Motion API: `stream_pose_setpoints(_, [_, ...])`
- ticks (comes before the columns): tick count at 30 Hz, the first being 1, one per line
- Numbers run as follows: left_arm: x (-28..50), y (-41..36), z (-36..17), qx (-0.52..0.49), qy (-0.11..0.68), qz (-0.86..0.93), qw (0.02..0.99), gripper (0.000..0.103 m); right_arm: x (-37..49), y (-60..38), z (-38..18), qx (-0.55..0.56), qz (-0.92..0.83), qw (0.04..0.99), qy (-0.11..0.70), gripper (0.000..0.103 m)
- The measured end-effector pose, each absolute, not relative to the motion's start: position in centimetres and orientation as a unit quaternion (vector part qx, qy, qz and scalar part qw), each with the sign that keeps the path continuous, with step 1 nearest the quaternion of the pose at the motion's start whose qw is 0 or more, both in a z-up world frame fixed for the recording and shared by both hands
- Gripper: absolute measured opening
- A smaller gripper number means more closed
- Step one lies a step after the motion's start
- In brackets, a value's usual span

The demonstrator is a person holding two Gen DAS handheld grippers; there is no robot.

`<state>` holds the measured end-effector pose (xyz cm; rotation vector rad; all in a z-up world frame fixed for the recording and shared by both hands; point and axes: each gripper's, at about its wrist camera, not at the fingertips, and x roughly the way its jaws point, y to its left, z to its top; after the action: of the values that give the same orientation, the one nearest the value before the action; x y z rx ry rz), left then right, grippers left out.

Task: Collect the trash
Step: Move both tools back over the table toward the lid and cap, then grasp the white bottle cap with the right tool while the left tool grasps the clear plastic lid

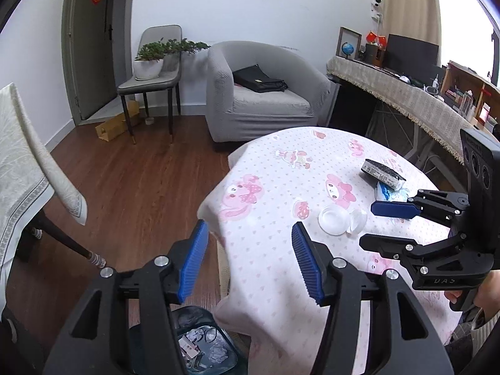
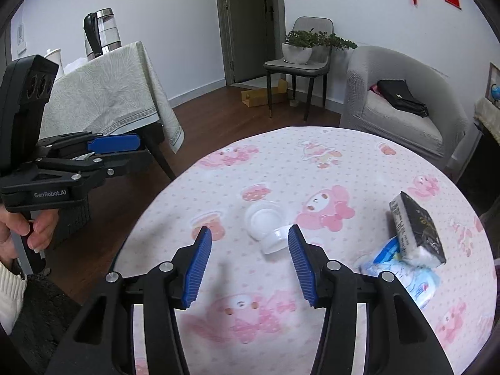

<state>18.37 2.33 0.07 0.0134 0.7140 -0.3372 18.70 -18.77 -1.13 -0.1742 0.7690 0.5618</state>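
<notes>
Right wrist view, left to right: the left gripper (image 2: 125,153) hangs off the table (image 2: 312,162) edge, fingers parted and empty, well apart from the trash. The small clear plastic cup with attached lid (image 2: 265,222) lies just ahead of the right gripper (image 2: 247,262), between its open, empty fingers' lines and nearer the right-hand one; its long axis runs diagonally. The right hand is nearer. The dark bin of crumpled paper (image 1: 200,343) sits below the left gripper.

Grey armchair (image 1: 259,93), wooden floor (image 1: 134,175), white walls (image 1: 218,12)
</notes>
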Motion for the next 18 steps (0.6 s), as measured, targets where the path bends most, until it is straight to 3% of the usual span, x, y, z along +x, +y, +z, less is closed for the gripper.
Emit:
stream_pose_setpoints(14, [21.4,-0.7,-1.7,0.016,0.375,-0.191,0.907,0.061,20.6,-19.5,-2.5,-0.105,0.28,0.872,0.387,0.042])
stream_pose_setpoints(18, [22.0,-1.3,-2.1,0.017,0.379,-0.198,0.904,0.061,21.1,-19.2,-2.9,-0.11,0.29,0.866,0.392,0.036])
